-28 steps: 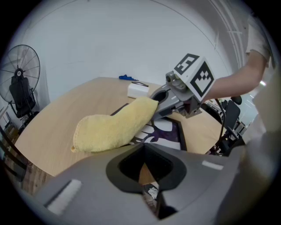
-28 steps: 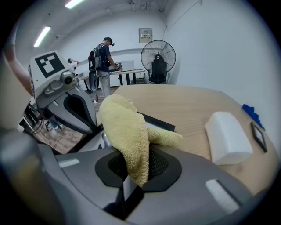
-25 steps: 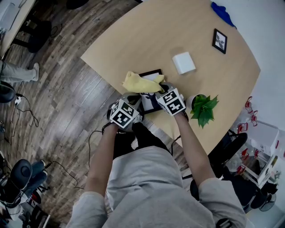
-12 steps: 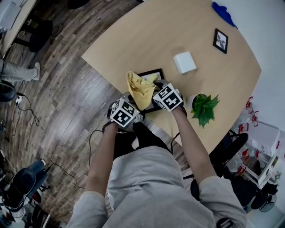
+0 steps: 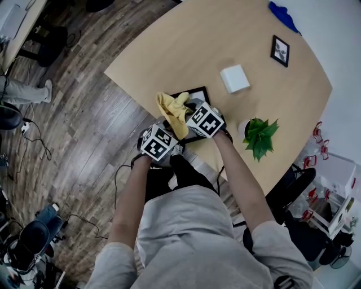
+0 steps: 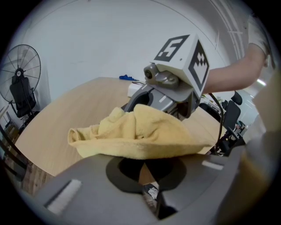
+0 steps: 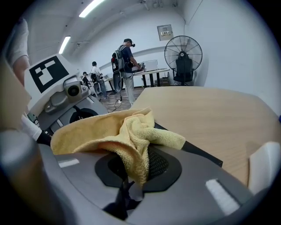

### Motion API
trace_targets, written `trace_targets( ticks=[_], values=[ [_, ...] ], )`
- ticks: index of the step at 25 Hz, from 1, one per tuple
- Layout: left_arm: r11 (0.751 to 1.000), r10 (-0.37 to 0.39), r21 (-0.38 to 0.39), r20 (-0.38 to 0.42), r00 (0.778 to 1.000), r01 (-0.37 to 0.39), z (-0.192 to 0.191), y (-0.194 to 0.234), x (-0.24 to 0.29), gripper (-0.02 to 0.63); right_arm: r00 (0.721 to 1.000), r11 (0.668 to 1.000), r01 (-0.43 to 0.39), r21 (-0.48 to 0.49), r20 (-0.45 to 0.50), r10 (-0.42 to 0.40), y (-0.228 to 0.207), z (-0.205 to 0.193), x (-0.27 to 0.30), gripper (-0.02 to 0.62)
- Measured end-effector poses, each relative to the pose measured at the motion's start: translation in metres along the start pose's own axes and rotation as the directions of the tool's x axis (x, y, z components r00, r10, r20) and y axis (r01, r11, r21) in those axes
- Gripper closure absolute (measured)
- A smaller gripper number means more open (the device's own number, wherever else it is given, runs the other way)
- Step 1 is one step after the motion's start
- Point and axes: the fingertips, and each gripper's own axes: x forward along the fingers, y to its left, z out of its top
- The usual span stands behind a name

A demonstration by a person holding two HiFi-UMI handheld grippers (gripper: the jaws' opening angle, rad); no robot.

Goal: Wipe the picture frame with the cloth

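A black picture frame [image 5: 198,92] lies near the table's front edge, mostly covered. A yellow cloth [image 5: 174,110] is bunched over its left part. My right gripper [image 5: 189,112] is shut on the cloth [image 7: 131,132], which hangs down between its jaws, with the frame's black edge [image 7: 199,152] just beyond. My left gripper [image 5: 171,132] sits at the frame's near edge. Its jaws are closed on a thin edge of the frame [image 6: 149,191], and the cloth [image 6: 136,136] drapes over them. The right gripper's marker cube [image 6: 182,55] stands close in front.
On the wooden table [image 5: 237,34] are a white box [image 5: 233,79], a small black-framed photo [image 5: 278,51], a potted green plant [image 5: 258,136] right of my hands, and a blue cloth [image 5: 282,16] at the far edge. People and a fan [image 7: 183,55] stand in the background.
The right gripper has moved left across the frame, dragging the cloth, which went from spread flat to bunched and raised. The left gripper has stayed in place at the frame's near edge.
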Motion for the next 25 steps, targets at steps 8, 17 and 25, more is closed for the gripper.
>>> trace_targets(
  ticks=[8,17,25],
  values=[
    [1.0,0.002,0.017,0.007,1.0,-0.002,-0.001,0.001,0.0,0.554,0.999,0.999,-0.035,-0.035,0.032,0.036,0.007,0.006,0.0,0.551],
    [0.999,0.001,0.035,-0.001,1.0,-0.001,0.0,0.001,-0.001,0.554,0.999,0.999,-0.045,0.025,-0.008,0.046,0.014,-0.01,-0.007,0.552],
    [0.999,-0.022,0.033,0.006,1.0,0.022,0.0,-0.003,0.001,0.554,0.997,0.999,0.012,0.042,-0.076,-0.009,0.024,-0.037,-0.017,0.552]
  ],
)
